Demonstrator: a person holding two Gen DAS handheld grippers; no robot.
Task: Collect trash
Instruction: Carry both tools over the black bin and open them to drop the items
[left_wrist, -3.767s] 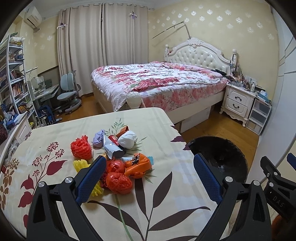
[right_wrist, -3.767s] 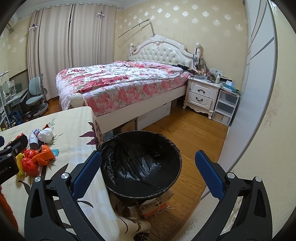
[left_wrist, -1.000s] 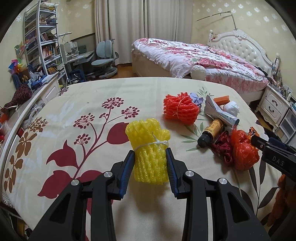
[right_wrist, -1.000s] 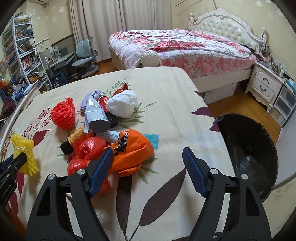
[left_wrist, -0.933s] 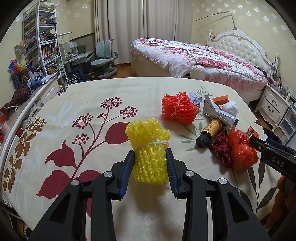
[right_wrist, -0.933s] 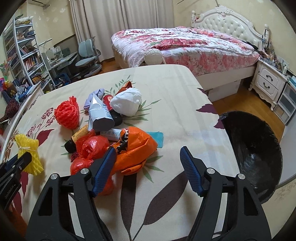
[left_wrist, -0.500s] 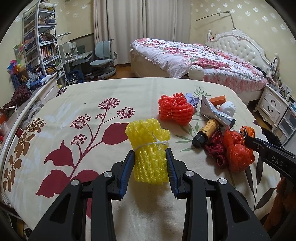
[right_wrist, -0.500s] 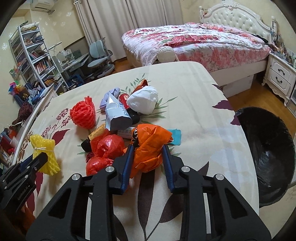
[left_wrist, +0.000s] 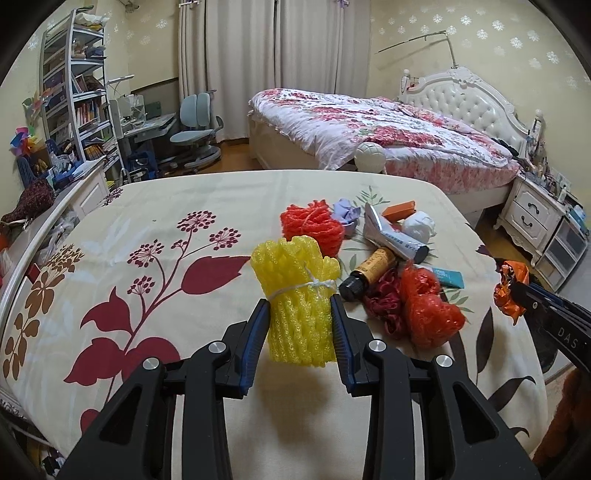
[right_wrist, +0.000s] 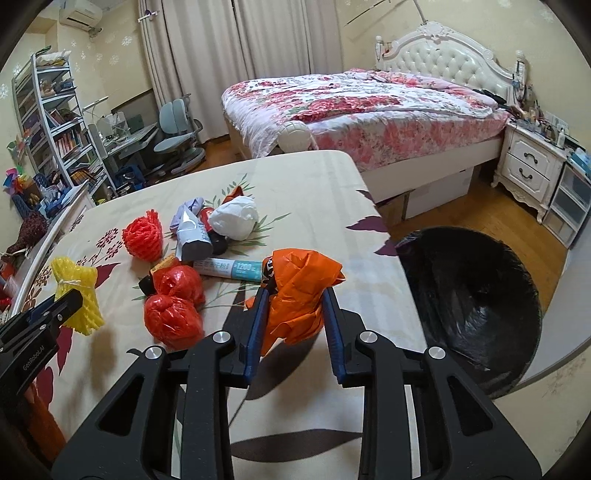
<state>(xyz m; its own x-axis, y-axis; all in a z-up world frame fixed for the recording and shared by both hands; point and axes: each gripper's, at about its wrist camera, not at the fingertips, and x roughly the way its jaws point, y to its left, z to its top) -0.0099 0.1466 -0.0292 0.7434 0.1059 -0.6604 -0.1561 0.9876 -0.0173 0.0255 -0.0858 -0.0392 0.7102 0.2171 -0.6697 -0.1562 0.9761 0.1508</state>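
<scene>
Pinching the yellow foam net between its blue pads, my left gripper is holding the bundle clear above the flowered tablecloth; the pads are pressing on both sides of the net just below its white tie. In the right wrist view, my right gripper has just been closing its jaws, and they are now clamping the crumpled orange plastic bag, which is sticking up between the pads.

From the left camera, the rest of the trash is lying at about one to two o'clock of the held net: an orange foam net directly behind it, a lilac wad, a silver carton, a white crumpled bag, a brown bottle with a black cap, and two red plastic bags touching each other. A pale blue tube is lying just behind the orange bag in the right view.

I am seeing the black-lined bin on the floor beside the table edge, at roughly three o'clock of the right gripper. The bed is standing beyond the table at twelve o'clock.
</scene>
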